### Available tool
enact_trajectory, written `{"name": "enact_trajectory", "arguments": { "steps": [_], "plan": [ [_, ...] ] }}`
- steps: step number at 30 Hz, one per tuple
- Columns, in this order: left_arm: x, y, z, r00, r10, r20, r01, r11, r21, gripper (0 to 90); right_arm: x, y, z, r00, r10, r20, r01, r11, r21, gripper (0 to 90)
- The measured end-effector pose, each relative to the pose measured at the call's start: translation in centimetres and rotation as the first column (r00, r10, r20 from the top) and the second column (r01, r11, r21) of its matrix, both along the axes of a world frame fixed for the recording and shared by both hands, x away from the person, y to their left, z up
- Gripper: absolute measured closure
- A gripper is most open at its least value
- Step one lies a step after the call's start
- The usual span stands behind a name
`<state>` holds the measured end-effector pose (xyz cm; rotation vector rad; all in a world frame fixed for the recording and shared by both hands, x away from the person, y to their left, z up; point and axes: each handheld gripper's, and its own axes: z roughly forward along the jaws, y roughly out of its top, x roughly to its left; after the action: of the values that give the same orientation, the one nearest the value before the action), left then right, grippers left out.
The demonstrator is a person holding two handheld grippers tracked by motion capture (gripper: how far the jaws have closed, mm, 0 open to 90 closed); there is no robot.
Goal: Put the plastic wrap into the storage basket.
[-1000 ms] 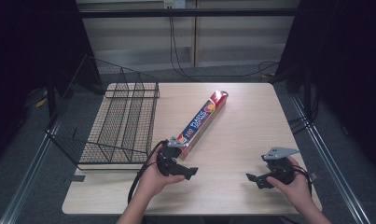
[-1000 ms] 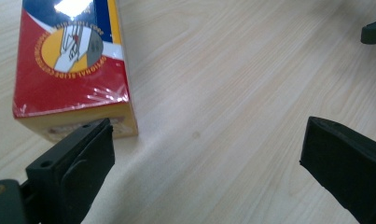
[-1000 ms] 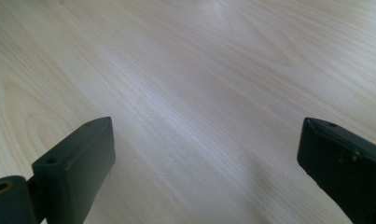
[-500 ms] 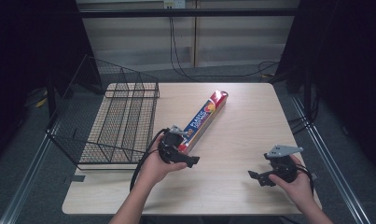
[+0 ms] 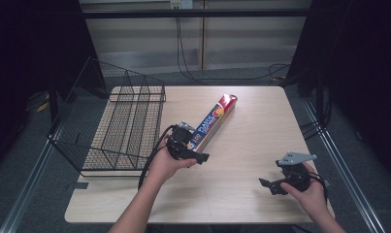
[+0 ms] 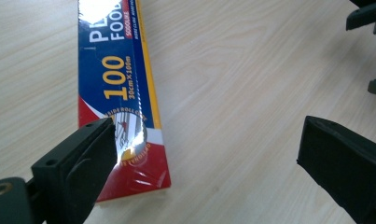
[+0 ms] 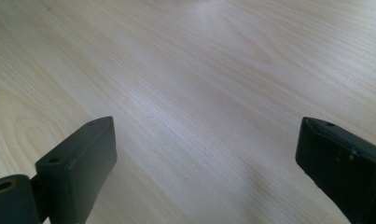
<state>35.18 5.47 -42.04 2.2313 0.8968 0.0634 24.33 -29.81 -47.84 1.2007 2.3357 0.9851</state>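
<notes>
The high view looks forward and down from above the person's side of the wooden table [image 5: 241,145], far enough back to take in the whole tabletop and the floor around it. The left gripper view rides close above the tabletop, facing along its own two black jaws toward the near end of the food wrap box [image 6: 120,93]; the high view shares this box [image 5: 213,121] and the surrounding wood. The right gripper view sits equally low and close, facing bare wood grain at the table's right part, also covered by the high view
</notes>
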Motion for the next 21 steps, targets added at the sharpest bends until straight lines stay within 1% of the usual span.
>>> {"name": "enact_trajectory", "arguments": {
  "steps": [1,2,3,5,6,8,9,11,12,13,14,16,17,18,21],
  "plan": [
    [0.2,0.0,0.0,1.0,0.007,0.004,-0.007,1.0,0.006,4.5,0.0,0.0,0.0,1.0,0.005,0.003,-0.005,1.0,0.0,5.4],
    [0.4,0.0,0.0,1.0,0.003,0.001,-0.003,1.0,0.006,4.4,0.0,-0.1,-0.1,1.0,0.004,0.003,-0.004,1.0,-0.001,5.4],
    [0.6,-0.1,0.0,0.9999,0.01,-0.003,-0.01,0.9999,0.01,4.5,0.0,-0.1,-0.1,1.0,0.007,0.002,-0.007,1.0,-0.001,5.5],
    [0.8,-0.2,-0.2,0.9999,0.01,-0.004,-0.01,0.9999,0.003,4.6,-0.1,-0.1,-0.1,1.0,0.003,0.001,-0.003,1.0,-0.001,5.5],
    [1.2,-0.4,-0.1,1.0,0.004,-0.008,-0.004,0.9997,0.026,4.6,-0.1,-0.2,0.0,1.0,-0.002,-0.001,0.002,1.0,-0.001,5.6],
    [1.5,-0.7,-0.1,0.9999,0.013,0.0,-0.013,0.9995,0.03,4.8,-0.2,-0.2,0.0,1.0,0.001,0.004,-0.001,1.0,-0.001,5.5],
    [1.7,-0.8,-0.1,0.9998,0.018,0.002,-0.018,0.9994,0.03,4.8,-0.2,-0.3,0.0,1.0,-0.001,0.003,0.001,1.0,0.001,5.6],
    [2.1,-1.1,-0.1,0.9999,0.014,-0.007,-0.014,0.9996,0.025,5.2,-0.2,-0.3,-0.1,1.0,-0.002,0.001,0.002,1.0,0.001,5.6],
    [2.2,-1.3,-0.1,0.9999,0.015,-0.003,-0.015,0.9996,0.023,5.4,-0.3,-0.3,-0.1,1.0,-0.003,0.001,0.003,1.0,0.0,5.7],
    [2.4,-1.4,0.0,1.0,0.008,-0.003,-0.008,0.9996,0.029,5.8,-0.3,-0.4,-0.1,1.0,-0.008,0.0,0.008,1.0,-0.001,5.7],
    [2.5,-1.6,0.0,1.0,0.001,-0.006,-0.001,0.9995,0.033,6.4,-0.3,-0.4,-0.1,1.0,0.0,0.006,0.0,1.0,0.003,5.7],
    [2.8,-1.9,0.0,1.0,0.0,-0.003,0.0,0.9994,0.034,6.8,-0.3,-0.5,-0.1,1.0,-0.003,0.006,0.003,1.0,0.001,5.8],
    [2.8,-1.9,0.0,1.0,0.0,-0.003,0.0,0.9994,0.034,6.7,-0.4,-0.6,0.0,1.0,-0.007,0.002,0.007,1.0,0.004,5.8],
    [3.1,-2.1,0.1,1.0,0.005,-0.007,-0.005,0.9996,0.029,6.6,-0.3,-0.6,-0.1,1.0,-0.005,0.005,0.005,1.0,0.003,5.8],
    [3.6,-2.3,0.1,0.9998,0.012,-0.015,-0.012,0.9991,0.041,7.4,-0.4,-0.7,-0.1,1.0,-0.006,0.005,0.006,1.0,0.001,5.8]
  ]
}}
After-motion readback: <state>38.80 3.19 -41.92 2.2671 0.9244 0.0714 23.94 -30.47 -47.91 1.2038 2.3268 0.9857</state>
